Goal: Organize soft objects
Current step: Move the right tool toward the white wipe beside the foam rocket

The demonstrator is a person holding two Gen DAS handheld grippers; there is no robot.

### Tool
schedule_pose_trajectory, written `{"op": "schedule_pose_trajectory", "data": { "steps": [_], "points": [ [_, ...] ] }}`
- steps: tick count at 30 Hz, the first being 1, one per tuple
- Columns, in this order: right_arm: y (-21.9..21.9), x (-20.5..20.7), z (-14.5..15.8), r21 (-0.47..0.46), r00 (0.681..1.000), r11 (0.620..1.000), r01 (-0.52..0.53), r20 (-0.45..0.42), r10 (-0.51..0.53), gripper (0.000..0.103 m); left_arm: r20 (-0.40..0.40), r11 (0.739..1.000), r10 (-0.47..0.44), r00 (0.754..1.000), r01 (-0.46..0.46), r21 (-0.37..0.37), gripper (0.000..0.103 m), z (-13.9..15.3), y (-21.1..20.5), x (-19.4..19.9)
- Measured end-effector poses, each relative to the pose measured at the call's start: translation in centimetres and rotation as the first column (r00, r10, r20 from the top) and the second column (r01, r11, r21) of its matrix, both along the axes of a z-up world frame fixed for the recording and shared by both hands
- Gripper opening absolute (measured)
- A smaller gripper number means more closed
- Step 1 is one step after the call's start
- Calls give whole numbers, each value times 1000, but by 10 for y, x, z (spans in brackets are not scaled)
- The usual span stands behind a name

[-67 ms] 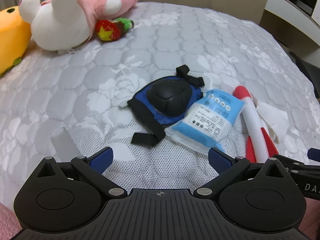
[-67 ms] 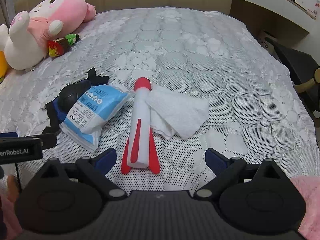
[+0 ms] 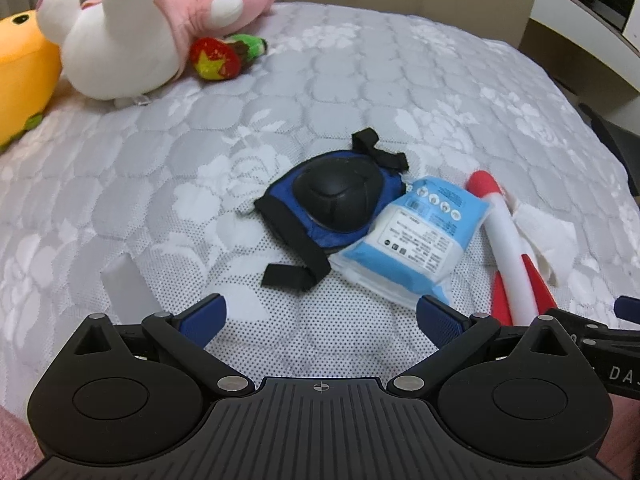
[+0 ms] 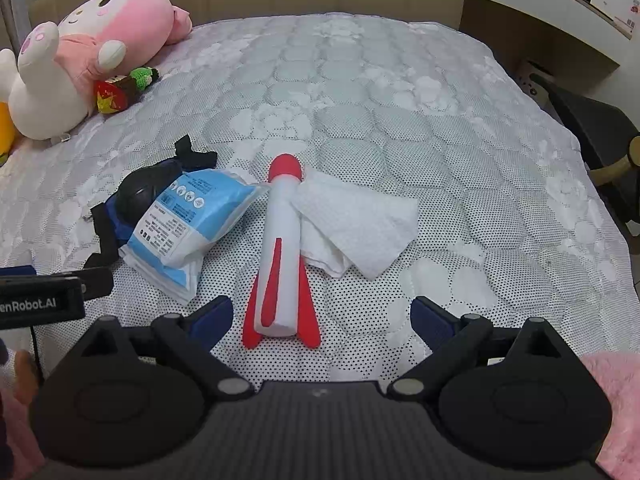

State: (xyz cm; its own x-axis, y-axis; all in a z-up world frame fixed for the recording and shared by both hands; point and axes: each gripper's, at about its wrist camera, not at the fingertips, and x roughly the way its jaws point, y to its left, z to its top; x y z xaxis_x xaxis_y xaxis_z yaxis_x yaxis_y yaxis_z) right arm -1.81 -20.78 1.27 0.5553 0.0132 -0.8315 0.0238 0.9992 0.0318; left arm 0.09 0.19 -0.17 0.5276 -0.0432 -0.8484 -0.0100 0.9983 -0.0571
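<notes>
A quilted grey bed (image 4: 400, 120) is filling the room. The foam rocket (image 4: 280, 248) is lying mid-bed between wipes pack (image 4: 188, 224) and white cloth (image 4: 360, 224). Left tool (image 3: 320, 316) and right tool (image 4: 322, 316) are hovering released.

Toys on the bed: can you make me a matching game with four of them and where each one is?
Things:
1. foam rocket
2. knee pad
3. white cloth
4. strawberry toy

Places:
A. beside the big pink and white plush
B. partly under the blue wipes pack
C. straight ahead of the right tongs
D. on the right side of the rocket, touching it

Pairs: 1-C, 2-B, 3-D, 4-A
</notes>
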Motion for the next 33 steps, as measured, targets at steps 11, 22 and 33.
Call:
{"op": "schedule_pose_trajectory", "data": {
  "steps": [11, 22, 33],
  "points": [
    [3, 5, -3, -27, 998, 1000, 2, -55, -4, 97, -63, 997, 37, 997, -42, -66, 103, -7, 8, 4],
    [11, 7, -5, -53, 999, 999, -15, -30, 14, 97, -52, 999, -6, 999, 4, -41, 103, -4, 1, 1],
    [7, 1, -4, -45, 1000, 999, -12, -13, 11, 96, -61, 1000, -3, 998, 1, -30, 103, -6, 0, 4]
  ]
}}
